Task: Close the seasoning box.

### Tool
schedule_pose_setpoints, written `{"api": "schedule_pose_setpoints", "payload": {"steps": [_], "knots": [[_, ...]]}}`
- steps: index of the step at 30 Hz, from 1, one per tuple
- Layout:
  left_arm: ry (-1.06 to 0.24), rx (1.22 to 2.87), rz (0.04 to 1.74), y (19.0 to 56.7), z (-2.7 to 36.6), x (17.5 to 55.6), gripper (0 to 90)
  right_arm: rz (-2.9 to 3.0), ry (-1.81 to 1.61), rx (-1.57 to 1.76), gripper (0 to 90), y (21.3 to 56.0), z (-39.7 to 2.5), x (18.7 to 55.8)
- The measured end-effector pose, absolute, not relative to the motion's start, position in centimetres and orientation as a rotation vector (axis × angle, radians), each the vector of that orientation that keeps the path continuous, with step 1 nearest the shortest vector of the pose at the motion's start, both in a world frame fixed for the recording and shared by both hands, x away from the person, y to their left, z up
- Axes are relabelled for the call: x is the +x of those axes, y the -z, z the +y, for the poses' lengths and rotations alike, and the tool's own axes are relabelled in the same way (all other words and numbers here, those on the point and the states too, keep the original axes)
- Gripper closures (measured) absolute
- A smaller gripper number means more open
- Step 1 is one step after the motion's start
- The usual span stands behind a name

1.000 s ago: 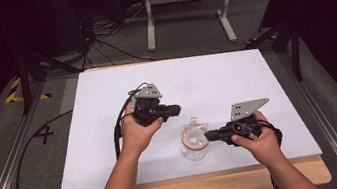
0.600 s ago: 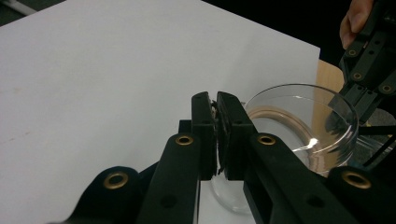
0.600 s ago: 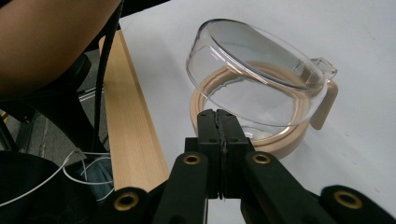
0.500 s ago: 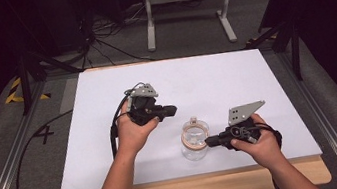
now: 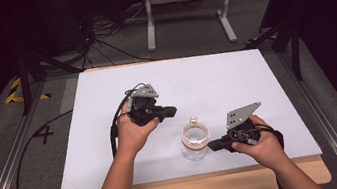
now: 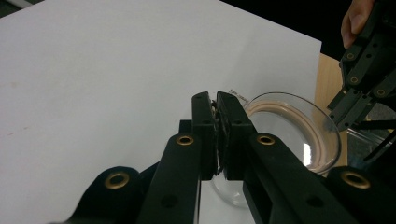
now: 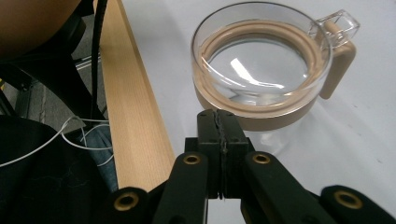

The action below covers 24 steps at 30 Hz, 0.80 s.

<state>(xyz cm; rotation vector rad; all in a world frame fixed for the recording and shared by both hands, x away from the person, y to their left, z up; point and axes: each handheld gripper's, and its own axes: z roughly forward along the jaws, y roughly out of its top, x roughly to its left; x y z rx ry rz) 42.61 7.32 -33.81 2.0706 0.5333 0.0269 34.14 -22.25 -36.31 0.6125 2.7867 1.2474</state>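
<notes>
A clear glass jar [image 5: 194,142] with a tan ring-shaped lid and side clasp stands near the front edge of the smooth white surface [image 5: 235,79]. The left tool [image 5: 168,110], jaws pressed shut and empty, hovers just behind-left of the jar. The right tool [image 5: 213,145], likewise shut and empty, points at the jar's right side. The right tool's own view reveals the tan band [image 7: 261,116] and the surface's wooden edge [image 7: 133,107].
</notes>
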Motion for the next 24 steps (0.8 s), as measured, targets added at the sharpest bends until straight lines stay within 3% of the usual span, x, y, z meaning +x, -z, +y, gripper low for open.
{"api": "schedule_pose_setpoints", "payload": {"steps": [11, 16, 24], "knots": [[-0.030, 2.070, 0.541, 33.7, 7.5, 42.5, 85.3, 2.740, -1.307, 0.630, 89.4, 35.8, -22.8, 34.2], [-0.035, 2.068, 0.566, 33.6, 8.1, 42.2, 82.3, 2.666, -1.369, 0.658, 82.6, 34.8, -23.8, 34.5], [-0.065, 2.046, 0.610, 33.7, 9.9, 41.5, 81.5, 2.607, -1.391, 0.673, 81.0, 33.5, -25.2, 35.6]]}}
